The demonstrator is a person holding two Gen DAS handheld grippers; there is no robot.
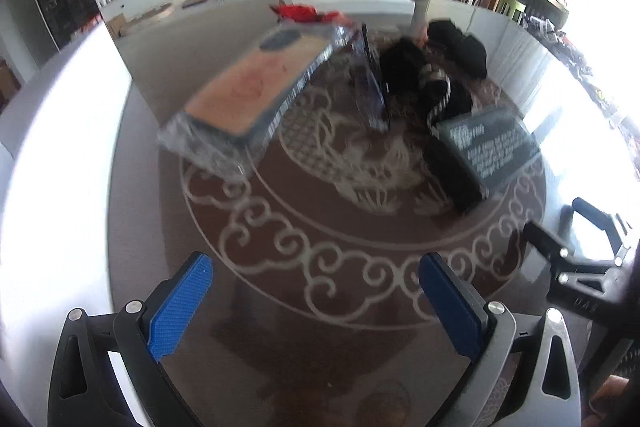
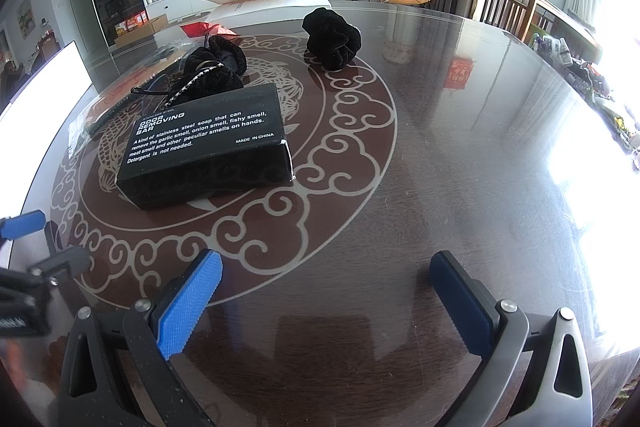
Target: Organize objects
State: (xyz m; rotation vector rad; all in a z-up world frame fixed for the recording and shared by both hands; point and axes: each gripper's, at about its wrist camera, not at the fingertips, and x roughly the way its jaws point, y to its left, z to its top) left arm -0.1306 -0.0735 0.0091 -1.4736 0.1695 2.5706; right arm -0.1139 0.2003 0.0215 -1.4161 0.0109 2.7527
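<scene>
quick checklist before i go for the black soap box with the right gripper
1. Right gripper open and empty: ok.
2. Black soap box in clear sight, lying flat on the table: ok.
3. Path from the jaws to the box free: ok.
4. Box apart from the black scrunchie pile behind it: cannot tell.
5. Left gripper open, holding nothing: ok.
6. Left view sharp: not ok, blurred.

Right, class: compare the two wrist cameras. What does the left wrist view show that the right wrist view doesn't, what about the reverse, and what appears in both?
Only the left wrist view shows the tan-topped item in clear wrapping face-on.

Only the right wrist view makes the black box's print legible, "Odor Removing Bar", and shows one black velvet scrunchie lying apart.

Both show the round patterned table, the box, the black velvet items, the red item, the television and the orange lounge chair, with each view's own gripper open.
</scene>
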